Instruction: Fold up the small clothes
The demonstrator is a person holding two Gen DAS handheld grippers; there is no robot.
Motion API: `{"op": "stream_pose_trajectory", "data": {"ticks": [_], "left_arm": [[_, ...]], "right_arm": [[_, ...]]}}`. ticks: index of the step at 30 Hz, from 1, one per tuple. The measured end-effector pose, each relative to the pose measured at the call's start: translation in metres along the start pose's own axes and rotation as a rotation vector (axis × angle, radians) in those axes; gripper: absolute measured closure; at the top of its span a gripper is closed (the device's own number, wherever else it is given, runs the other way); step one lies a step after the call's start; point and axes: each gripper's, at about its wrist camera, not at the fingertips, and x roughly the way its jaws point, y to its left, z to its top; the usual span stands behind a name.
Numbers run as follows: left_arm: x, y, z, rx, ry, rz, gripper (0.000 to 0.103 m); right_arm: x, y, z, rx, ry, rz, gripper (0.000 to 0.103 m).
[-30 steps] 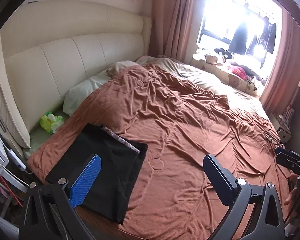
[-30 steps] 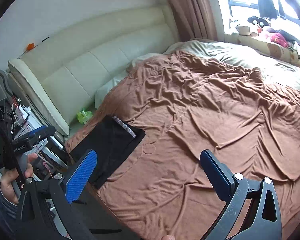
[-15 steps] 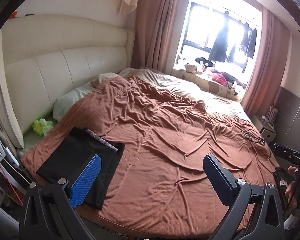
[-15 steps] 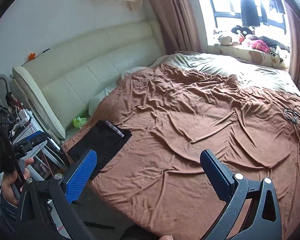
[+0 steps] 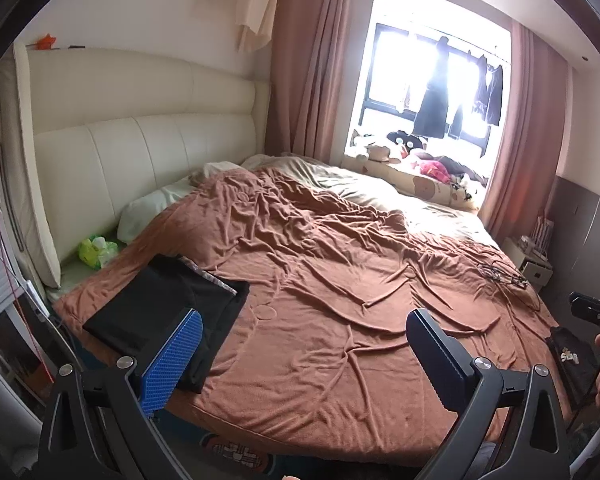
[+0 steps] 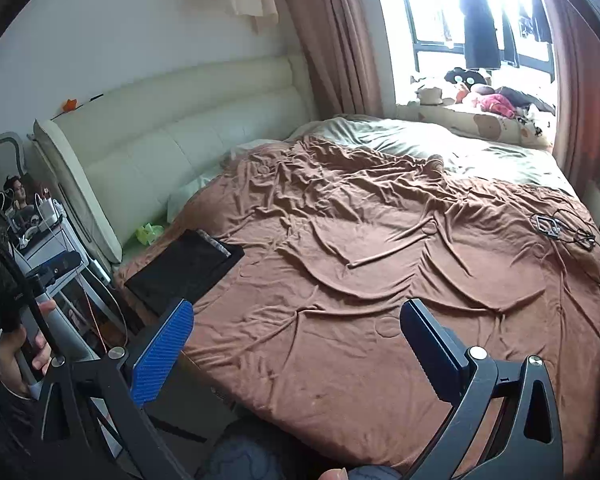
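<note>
Hovering off the bed's (image 5: 340,420) near edge, both grippers, left (image 5: 300,356) and right (image 6: 296,348), gape empty. Folded black garment (image 5: 160,312) lies at the blanket's (image 6: 360,260) left corner, near the headboard (image 5: 140,152). Wrinkled blanket centre lies bare; cables (image 6: 560,228) far right.

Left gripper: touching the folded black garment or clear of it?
Apart. In the right wrist view the left gripper is held beside the bed, off the mattress edge, away from the folded black garment; its fingers are open.
</note>
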Motion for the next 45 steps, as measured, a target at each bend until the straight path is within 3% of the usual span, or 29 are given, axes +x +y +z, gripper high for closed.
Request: {"op": "stream_pose_trajectory", "data": {"ticks": [8,19,26,36,45], "left_arm": [[-0.026,-0.020,-0.030,0.008,-0.015,-0.054,0.000],[-0.044,-0.050,-0.078,0.057,-0.056,-0.037,0.000],[-0.044,-0.064,-0.112,0.069,-0.062,-0.051,0.000],[-0.034,-0.086,-0.153,0.081,-0.037,-0.082,0.000],[-0.034,-0.098,-0.175,0.059,-0.019,-0.118,0.000]], "right_arm": [[-0.027,0.004,-0.034,-0.006,-0.034,-0.014,0.000],[-0.048,0.006,-0.089,-0.013,-0.066,-0.077,0.000],[-0.054,-0.003,-0.117,0.020,-0.084,-0.082,0.000],[-0.063,-0.006,-0.153,0.060,-0.132,-0.165,0.000],[-0.055,-0.006,-0.180,0.058,-0.105,-0.213,0.000]]}}
